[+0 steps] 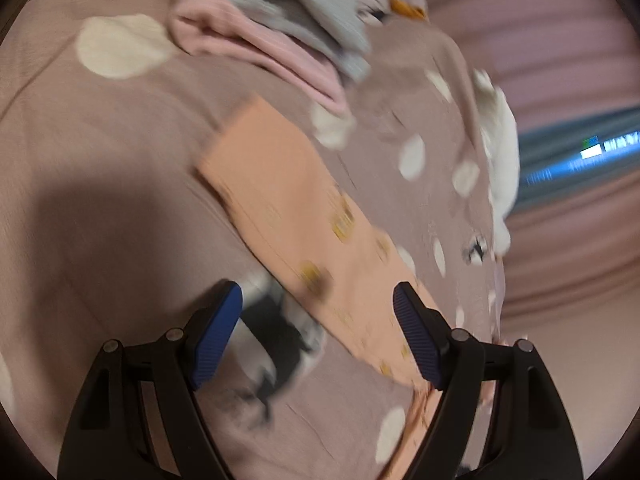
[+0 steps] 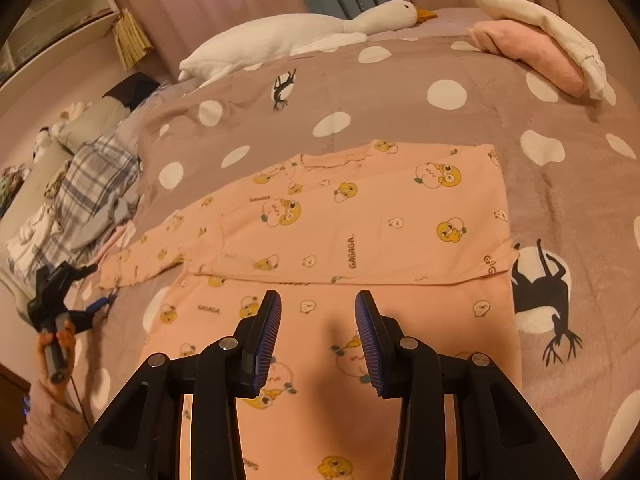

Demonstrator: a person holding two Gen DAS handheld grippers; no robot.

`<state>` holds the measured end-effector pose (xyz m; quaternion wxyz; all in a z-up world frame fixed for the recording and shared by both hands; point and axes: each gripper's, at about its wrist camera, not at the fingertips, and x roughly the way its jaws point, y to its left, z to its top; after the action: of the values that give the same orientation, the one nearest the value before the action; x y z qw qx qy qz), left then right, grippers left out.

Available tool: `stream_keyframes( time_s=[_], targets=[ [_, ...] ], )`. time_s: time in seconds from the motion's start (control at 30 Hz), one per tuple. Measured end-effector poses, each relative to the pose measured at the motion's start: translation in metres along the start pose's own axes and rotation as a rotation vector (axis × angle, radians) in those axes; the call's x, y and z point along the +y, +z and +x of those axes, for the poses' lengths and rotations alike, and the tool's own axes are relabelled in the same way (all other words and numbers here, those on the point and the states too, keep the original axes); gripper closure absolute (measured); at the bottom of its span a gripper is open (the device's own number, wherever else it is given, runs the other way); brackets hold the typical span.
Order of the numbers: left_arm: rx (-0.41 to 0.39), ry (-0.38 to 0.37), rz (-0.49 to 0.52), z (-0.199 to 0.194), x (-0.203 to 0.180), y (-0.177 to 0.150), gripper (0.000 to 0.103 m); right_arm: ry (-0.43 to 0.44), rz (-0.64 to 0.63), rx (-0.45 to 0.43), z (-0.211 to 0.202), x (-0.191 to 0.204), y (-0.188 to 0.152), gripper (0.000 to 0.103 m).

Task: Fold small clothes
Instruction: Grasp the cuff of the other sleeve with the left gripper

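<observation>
A peach child's top [image 2: 360, 216] with yellow cartoon prints lies flat on the dotted mauve bedcover [image 2: 360, 92]. Its right side is folded in, and one sleeve [image 2: 160, 248] stretches out to the left. My right gripper [image 2: 318, 304] hovers over the lower part of the top, open, with nothing between its fingers. In the blurred left wrist view the sleeve [image 1: 280, 200] runs diagonally. My left gripper [image 1: 318, 312] stands wide open just above the sleeve's near stretch, gripping nothing. The right wrist view shows the left gripper [image 2: 100, 285] in a hand by the sleeve's cuff.
A white plush goose [image 2: 304, 36] lies along the bed's far side. Folded pink and white cloth [image 2: 532, 52] sits at the far right. A plaid heap of clothes [image 2: 92, 184] lies off the left edge. A pink and grey pile [image 1: 264, 40] lies beyond the sleeve.
</observation>
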<state>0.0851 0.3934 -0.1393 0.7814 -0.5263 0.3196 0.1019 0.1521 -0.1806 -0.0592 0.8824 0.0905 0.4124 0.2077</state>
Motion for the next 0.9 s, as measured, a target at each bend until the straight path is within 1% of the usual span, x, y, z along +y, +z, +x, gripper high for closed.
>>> stream_keyframes(
  time_s=[0.13,0.23,0.27,0.33,0.37,0.4,0.43,0.5,0.53,0.6,0.7,0.77,0.83,0.9],
  targets=[
    [-0.049,-0.020,-0.046,0.002,0.010,0.023,0.026,-0.009,0.004,0.001,-0.001,0.004,-0.001,0.063],
    [-0.062,0.005,-0.033,0.008,0.002,0.035,0.027,-0.020,0.003,0.009,0.000,0.007,-0.004,0.063],
    [-0.068,0.016,-0.030,0.010,0.001,0.039,0.030,-0.022,0.003,0.014,0.001,0.008,-0.005,0.063],
    [-0.071,0.052,-0.025,0.015,-0.003,0.045,0.044,-0.036,0.002,0.020,0.002,0.009,-0.007,0.063],
    [-0.070,0.084,-0.025,0.018,-0.004,0.046,0.064,-0.040,0.002,0.024,0.003,0.009,-0.008,0.063],
    [-0.064,0.107,-0.028,0.022,-0.004,0.047,0.090,-0.041,0.003,0.028,0.004,0.009,-0.009,0.063],
    [-0.049,0.136,-0.032,0.024,-0.005,0.047,0.099,-0.043,0.004,0.031,0.005,0.009,-0.010,0.063],
    [-0.046,0.188,-0.008,0.026,-0.012,0.044,0.099,-0.044,0.004,0.033,0.005,0.009,-0.011,0.063],
    [-0.049,0.195,0.012,0.026,-0.017,0.042,0.099,-0.043,0.003,0.032,0.005,0.009,-0.012,0.063],
    [-0.049,0.189,0.082,0.021,-0.035,0.035,0.099,-0.043,0.001,0.028,0.004,0.009,-0.012,0.063],
    [-0.027,0.148,0.187,0.016,-0.069,0.021,0.099,-0.035,0.005,0.024,0.002,0.008,-0.014,0.063],
    [-0.008,0.107,0.257,0.014,-0.098,0.008,0.099,-0.031,0.011,0.019,0.001,0.007,-0.016,0.063],
    [0.017,0.046,0.339,0.013,-0.135,-0.010,0.099,-0.023,0.022,0.011,-0.002,0.005,-0.017,0.063],
    [0.037,0.013,0.398,0.015,-0.165,-0.029,0.099,-0.017,0.032,0.004,-0.005,0.002,-0.019,0.063]
  ],
)
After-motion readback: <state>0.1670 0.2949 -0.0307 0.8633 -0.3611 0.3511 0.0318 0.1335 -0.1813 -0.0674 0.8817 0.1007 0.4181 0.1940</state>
